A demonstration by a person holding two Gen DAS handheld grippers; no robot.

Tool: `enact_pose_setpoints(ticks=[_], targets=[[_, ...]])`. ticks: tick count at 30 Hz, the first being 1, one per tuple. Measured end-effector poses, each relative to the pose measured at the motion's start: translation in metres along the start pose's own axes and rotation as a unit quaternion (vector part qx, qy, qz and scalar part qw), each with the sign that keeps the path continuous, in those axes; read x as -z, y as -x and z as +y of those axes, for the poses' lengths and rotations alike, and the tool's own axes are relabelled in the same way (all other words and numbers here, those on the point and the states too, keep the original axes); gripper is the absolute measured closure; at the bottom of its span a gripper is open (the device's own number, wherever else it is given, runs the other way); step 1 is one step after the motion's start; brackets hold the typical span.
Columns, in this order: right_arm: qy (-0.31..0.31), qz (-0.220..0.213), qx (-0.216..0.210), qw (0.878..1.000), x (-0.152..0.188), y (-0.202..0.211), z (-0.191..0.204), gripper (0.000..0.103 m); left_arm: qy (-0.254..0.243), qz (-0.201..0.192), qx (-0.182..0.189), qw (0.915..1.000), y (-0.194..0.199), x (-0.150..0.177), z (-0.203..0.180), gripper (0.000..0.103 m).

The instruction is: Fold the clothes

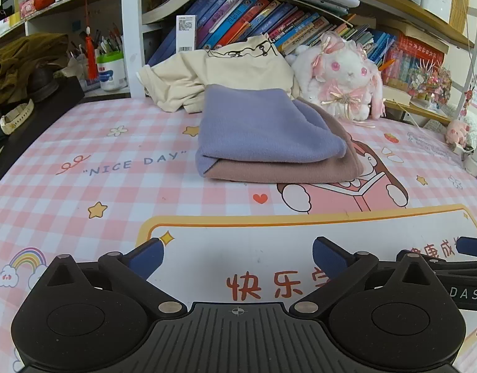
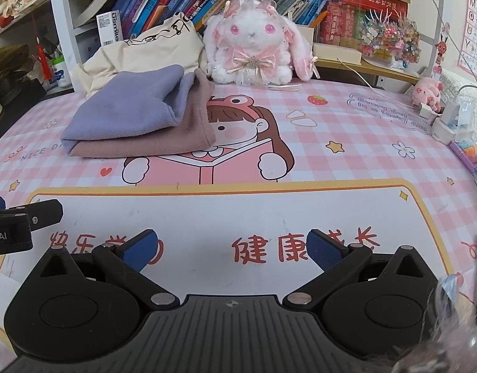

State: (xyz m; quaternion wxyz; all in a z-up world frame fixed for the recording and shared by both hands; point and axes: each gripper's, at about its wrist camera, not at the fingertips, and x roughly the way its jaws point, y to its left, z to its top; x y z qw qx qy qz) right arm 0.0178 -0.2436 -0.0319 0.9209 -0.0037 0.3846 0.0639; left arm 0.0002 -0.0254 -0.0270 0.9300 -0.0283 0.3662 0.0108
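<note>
Holding both hand-held grippers, left [image 1: 238, 248] and right [image 2: 232, 247], spread wide and empty, I see the cream garment [image 1: 226, 71] far ahead, behind the folded stack [image 1: 269, 136], nearer my left.

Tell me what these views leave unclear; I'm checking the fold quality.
- Crumpled cream garment: lower part hidden behind the folded lavender fleece cloth, both views.
- Folded mauve-brown fleece cloth: top largely covered by the lavender one.
- Olive-brown bundle: cut off by the left wrist view's edge.

Pink checked desk mat [image 1: 83, 143], folded clothes [image 1: 269, 136], plush rabbit [image 1: 344, 84]
</note>
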Motion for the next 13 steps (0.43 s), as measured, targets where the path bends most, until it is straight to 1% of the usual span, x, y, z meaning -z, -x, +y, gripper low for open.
enact_pose_setpoints(ticks=[13], targets=[[0.001, 0.009, -0.004, 1.000, 0.0007, -0.0043, 0.0006, 0.000, 0.011, 0.003, 0.004, 0.9999, -0.0030, 0.0006, 0.0028, 0.000]])
